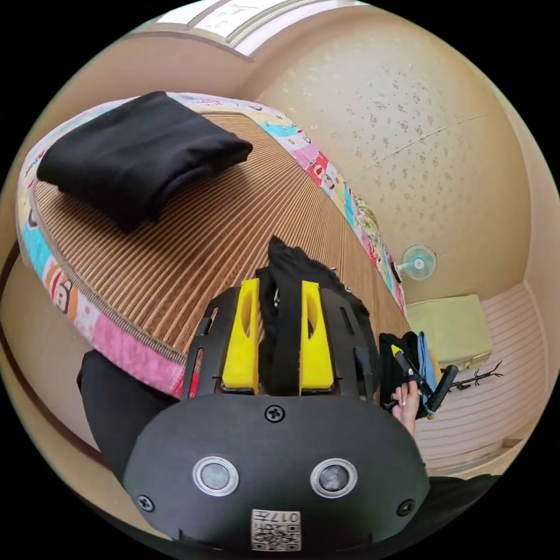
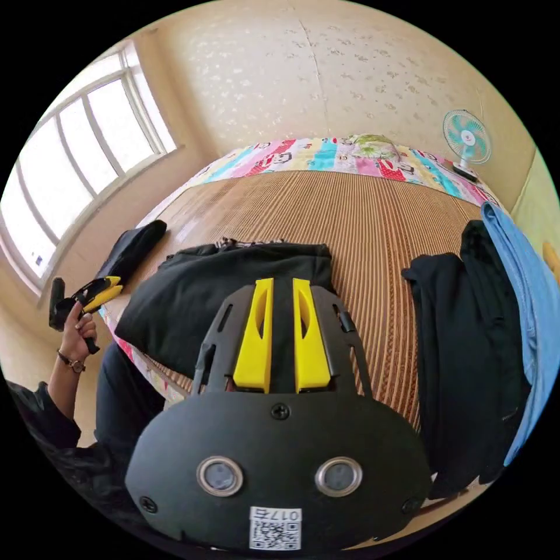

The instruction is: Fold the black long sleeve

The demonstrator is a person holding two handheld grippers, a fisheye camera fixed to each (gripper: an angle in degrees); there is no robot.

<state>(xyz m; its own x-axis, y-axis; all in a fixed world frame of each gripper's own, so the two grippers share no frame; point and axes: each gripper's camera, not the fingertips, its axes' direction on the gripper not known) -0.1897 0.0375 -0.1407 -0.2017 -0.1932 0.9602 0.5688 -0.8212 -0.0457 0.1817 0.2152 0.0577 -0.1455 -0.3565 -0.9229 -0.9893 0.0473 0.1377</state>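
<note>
On the bed we log one folded black garment; left gripper clamps black cloth, right gripper nearly closed, grip unclear; folding barely begun.

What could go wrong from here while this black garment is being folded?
1. The black long sleeve lies bunched at the bed's near edge, so a pull toward the person may drag it off.
2. The dark clothes pile lies close by; a wide sweep of the right gripper could snag it.
</note>
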